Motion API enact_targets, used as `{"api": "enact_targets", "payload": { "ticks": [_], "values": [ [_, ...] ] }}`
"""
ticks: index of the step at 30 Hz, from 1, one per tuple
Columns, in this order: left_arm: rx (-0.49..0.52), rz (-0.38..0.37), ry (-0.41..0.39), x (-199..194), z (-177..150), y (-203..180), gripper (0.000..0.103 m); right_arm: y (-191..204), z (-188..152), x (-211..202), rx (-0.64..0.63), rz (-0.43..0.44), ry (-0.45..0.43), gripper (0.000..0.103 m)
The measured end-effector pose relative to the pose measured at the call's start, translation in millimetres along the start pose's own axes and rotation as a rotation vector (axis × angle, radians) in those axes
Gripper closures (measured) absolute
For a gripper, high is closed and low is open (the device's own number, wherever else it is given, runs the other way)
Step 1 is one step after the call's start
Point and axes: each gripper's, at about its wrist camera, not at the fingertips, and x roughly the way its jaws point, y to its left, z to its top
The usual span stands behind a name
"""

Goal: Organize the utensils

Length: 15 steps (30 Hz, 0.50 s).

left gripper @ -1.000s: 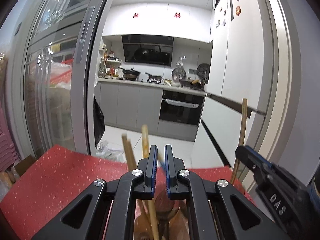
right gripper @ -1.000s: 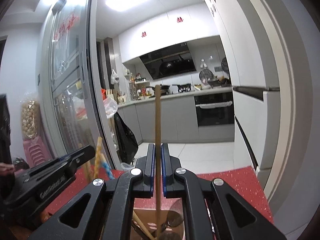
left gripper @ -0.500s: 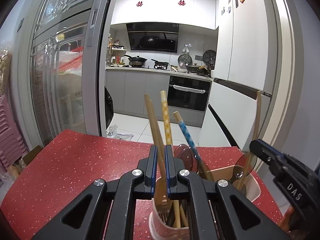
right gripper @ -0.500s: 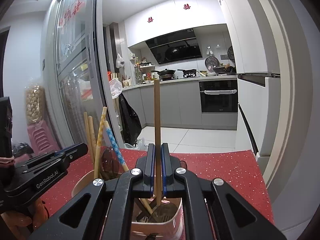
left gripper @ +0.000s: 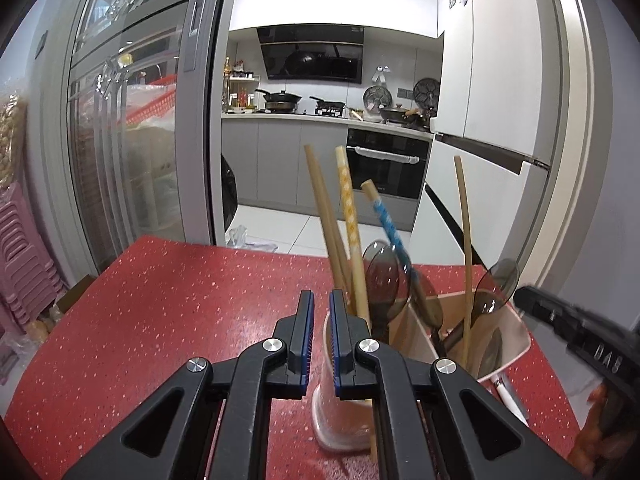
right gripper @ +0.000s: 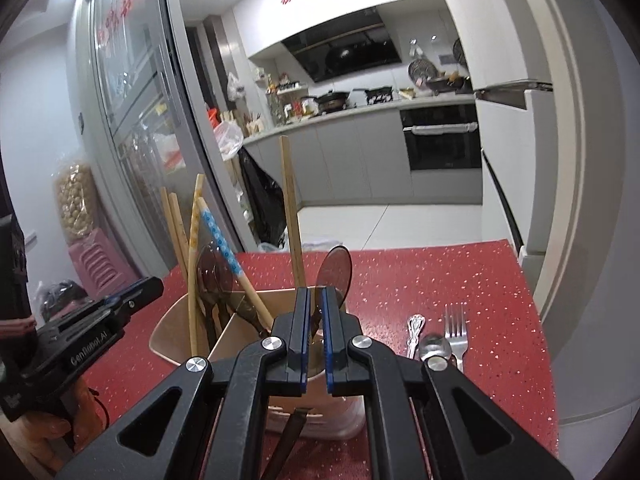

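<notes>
- A pale two-compartment utensil holder (right gripper: 188,322) stands on the red speckled table (right gripper: 432,276), directly ahead of and below both grippers.
- The right gripper (right gripper: 316,342) hovers over the holder's near compartment, jaws narrowed to a thin gap with nothing between them.
- A plain wooden chopstick (right gripper: 291,216) stands nearly upright in that compartment, tip up, just beyond the right jaws and slightly to their left; a dark translucent spoon (right gripper: 335,270) stands beside it, bowl up.
- The left gripper (left gripper: 321,338) also has its jaws close together and empty.
- Patterned chopsticks (left gripper: 349,216) lean upward just ahead and right of the left jaws.
- A metal fork (right gripper: 455,330) and spoon (right gripper: 434,346) lie flat on the table right of the right jaws, handles toward the camera.
</notes>
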Motion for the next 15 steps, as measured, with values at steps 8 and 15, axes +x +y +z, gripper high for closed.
{"api": "enact_targets", "payload": {
  "ticks": [8, 15],
  "values": [
    [-0.008, 0.009, 0.024, 1, 4, 0, 0.073, 11, 49, 14, -0.021, 0.065, 0.027, 0.035],
    [0.003, 0.023, 0.016, 3, 12, -1, 0.073, 32, 66, 57, -0.078, 0.015, 0.115, 0.057]
  ]
}}
